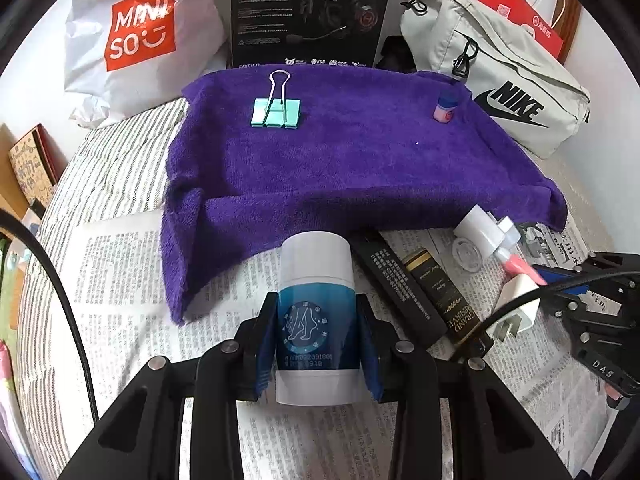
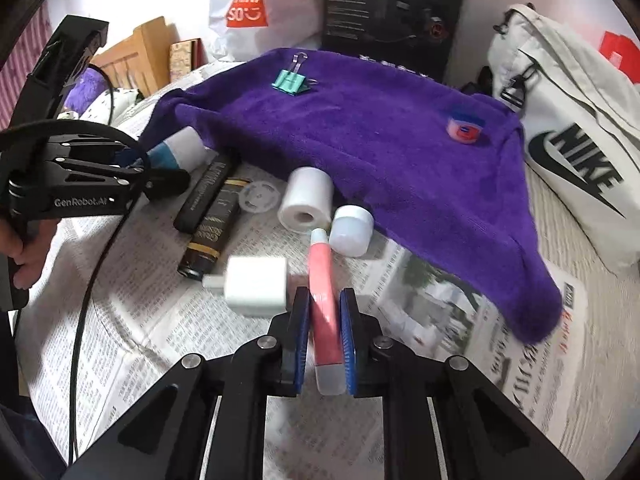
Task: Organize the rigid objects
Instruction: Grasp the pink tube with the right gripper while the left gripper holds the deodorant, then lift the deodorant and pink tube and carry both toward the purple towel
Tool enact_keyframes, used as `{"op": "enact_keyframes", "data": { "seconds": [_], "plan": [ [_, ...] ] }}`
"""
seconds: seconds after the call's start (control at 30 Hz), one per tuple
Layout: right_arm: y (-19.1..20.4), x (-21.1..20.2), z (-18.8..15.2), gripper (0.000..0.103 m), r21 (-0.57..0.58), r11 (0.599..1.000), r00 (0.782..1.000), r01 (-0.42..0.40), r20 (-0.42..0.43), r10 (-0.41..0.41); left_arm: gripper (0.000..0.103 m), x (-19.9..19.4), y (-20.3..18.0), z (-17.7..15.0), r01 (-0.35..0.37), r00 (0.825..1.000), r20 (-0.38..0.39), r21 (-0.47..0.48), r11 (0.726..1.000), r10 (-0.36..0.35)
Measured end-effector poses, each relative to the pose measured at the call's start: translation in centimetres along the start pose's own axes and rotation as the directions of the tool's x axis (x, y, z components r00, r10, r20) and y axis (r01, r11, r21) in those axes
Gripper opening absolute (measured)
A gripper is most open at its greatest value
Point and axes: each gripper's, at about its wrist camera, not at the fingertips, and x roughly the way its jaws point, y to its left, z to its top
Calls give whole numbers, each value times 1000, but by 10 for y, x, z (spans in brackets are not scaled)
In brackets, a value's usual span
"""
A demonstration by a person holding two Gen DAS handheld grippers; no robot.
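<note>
Tools (image 1: pixel 316 344) (image 2: pixel 325 336) grip blue bottle (image 1: pixel 316 304), pink tube (image 2: pixel 325 308).

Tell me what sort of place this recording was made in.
Probably a bedroom at home: a striped bed cover spread with newspaper, a shopping bag and sling bag against the wall, and a wooden bed frame beside it.
</note>
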Motion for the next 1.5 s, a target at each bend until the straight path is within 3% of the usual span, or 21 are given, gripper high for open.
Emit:
{"op": "enact_keyframes", "data": {
  "seconds": [0.3,0.5,0.8,1.07,1.3,1.5],
  "plan": [
    [-25,-24,-22,13,118,988,995,101,-11,-101,34,3,-8,1,-42,999,-4,28,999,42],
    [-22,-18,-22,23,98,989,993,115,-18,-113,34,3,-8,2,-40,999,-9,31,999,40],
    [-29,-12,-18,13,166,984,998,65,-20,-62,34,2,-6,0,-29,1000,-9,31,999,29],
    [-17,-7,-20,13,193,968,983,160,59,-175,34,2,-5,-4,-32,999,27,12,999,32],
    [-18,-8,-23,14,219,962,981,162,73,-182,34,-1,-5,-8,-27,997,69,16,1000,26],
    [-20,-10,-22,12,241,958,985,155,37,-168,34,-1,-5,-7,-21,998,55,14,1000,21]
  ]
}}
